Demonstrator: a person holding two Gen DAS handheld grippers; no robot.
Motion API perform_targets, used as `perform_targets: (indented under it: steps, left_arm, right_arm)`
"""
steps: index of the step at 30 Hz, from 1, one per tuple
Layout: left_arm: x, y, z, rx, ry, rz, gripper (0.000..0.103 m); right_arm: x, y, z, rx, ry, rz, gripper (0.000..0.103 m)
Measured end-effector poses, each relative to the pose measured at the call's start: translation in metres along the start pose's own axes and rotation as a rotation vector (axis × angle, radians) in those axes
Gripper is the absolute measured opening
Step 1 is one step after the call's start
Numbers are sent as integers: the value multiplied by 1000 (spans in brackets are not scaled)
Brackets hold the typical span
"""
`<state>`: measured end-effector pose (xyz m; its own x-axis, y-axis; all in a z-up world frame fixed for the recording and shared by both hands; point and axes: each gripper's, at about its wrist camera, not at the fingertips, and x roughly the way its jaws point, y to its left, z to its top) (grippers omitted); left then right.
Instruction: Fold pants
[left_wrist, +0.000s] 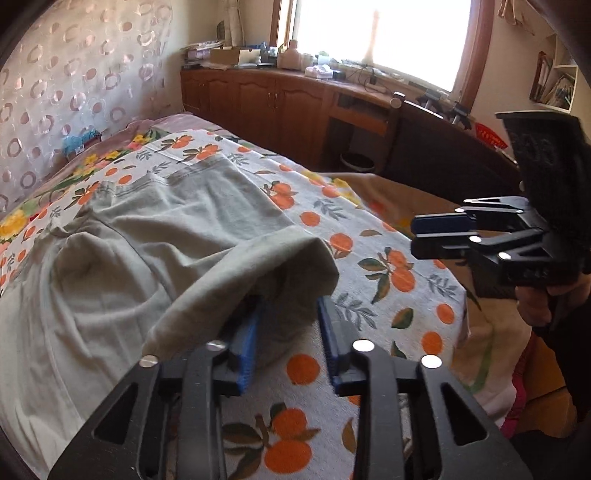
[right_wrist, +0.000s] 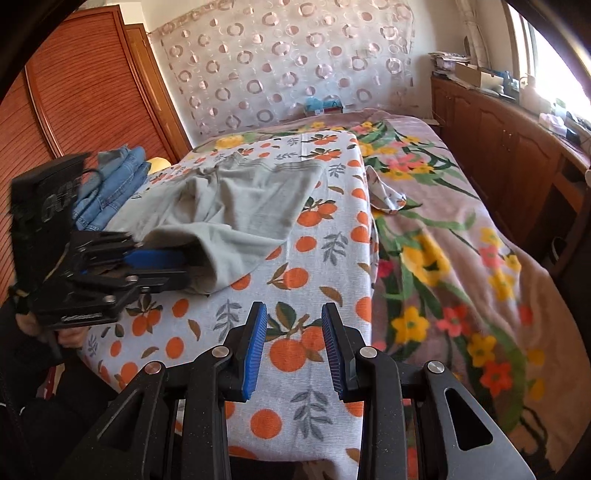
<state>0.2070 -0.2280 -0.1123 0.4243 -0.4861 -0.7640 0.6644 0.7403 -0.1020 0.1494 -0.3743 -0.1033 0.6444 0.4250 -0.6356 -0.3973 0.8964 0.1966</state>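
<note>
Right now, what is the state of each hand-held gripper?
Left hand-held gripper: open, at the hem of the grey pants, not clamping it.
Right hand-held gripper: open, holding nothing.

Bright daylight from blown-out window (left_wrist: 380, 33), fisheye-bent edges, dark vignetted corners, slight blur

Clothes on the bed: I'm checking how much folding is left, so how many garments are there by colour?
Grey: 1, the pants spread on the orange-print cloth, a leg end at the left gripper.
Blue: the folded denim stack; how many garments it holds cannot be told.
Total: 1 grey garment plus 1 denim stack.
</note>
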Motion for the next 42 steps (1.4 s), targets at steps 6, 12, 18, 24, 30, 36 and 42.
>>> perform_targets:
  steps: [6, 12, 18, 24, 30, 36, 42]
  left_arm:
    - [16, 2, -4, 18, 48, 33, 41]
    - [11, 8, -8, -8, 45, 14, 41]
    - [5, 20, -12, -63, 21, -50, 33]
    - [11, 16, -10, -37, 21, 4, 22]
    - [-2, -3, -20, 17, 0, 36, 6]
    - [-40, -13, -36, -7, -81, 33, 6]
    - [-38, -12, -54, -35, -32, -5, 11]
  right_arm:
    - [3, -1, 0, 3, -5, 27, 32]
    - [7, 3, -2, 6, 1, 36, 32]
    - [12, 4, 0, 9, 8, 25, 32]
    - [15, 8, 0, 7, 14, 27, 32]
    - [14, 7, 1, 8, 12, 27, 32]
    - [15, 6, 0, 15, 11, 27, 32]
    - [22, 5, 1, 21, 23, 26, 32]
